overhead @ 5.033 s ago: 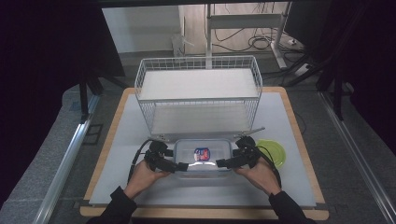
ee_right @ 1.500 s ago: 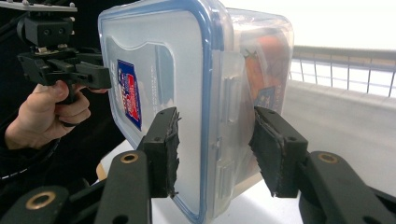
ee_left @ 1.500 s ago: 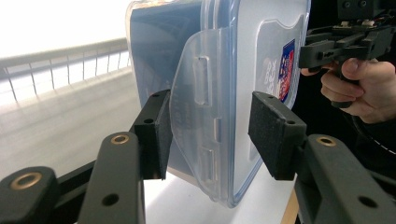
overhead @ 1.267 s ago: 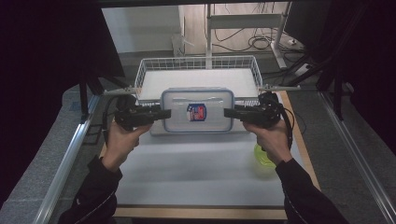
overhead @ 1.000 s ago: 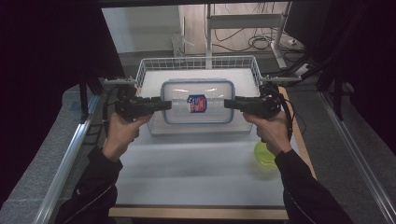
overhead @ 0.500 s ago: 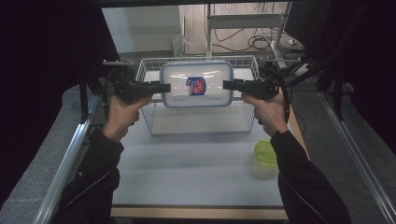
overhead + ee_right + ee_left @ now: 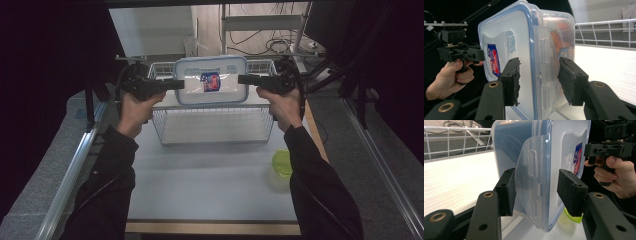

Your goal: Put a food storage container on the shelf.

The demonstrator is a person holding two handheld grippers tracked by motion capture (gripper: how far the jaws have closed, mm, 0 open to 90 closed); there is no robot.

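Plastic container (image 7: 211,80), clear-walled with a blue-rimmed clip lid, hangs in the air above the white wire basket (image 7: 215,117), carried between my two grippers, one at each short end. I see a red-and-blue label on its lid, and in the right gripper view something reddish shows through its wall, too blurred for me to name. My left gripper (image 7: 175,84) grasps the container's left end: in the left gripper view its two black pads sit on either side of the end with the lid's clear latch flap between them, one pad against the base, the other against the lid side. My right gripper (image 7: 246,80) clamps the opposite end the same way, with its pads pressed to lid and base. Both my hands are raised to the same height, forearms in dark sleeves coming up from the bottom of the high view, grippers pointing inward toward each other and held about level. The basket stands on the pale table (image 7: 210,190). A yellow-green bowl (image 7: 282,164) sits on the table nearer me, just beside my right forearm and well apart from the container.
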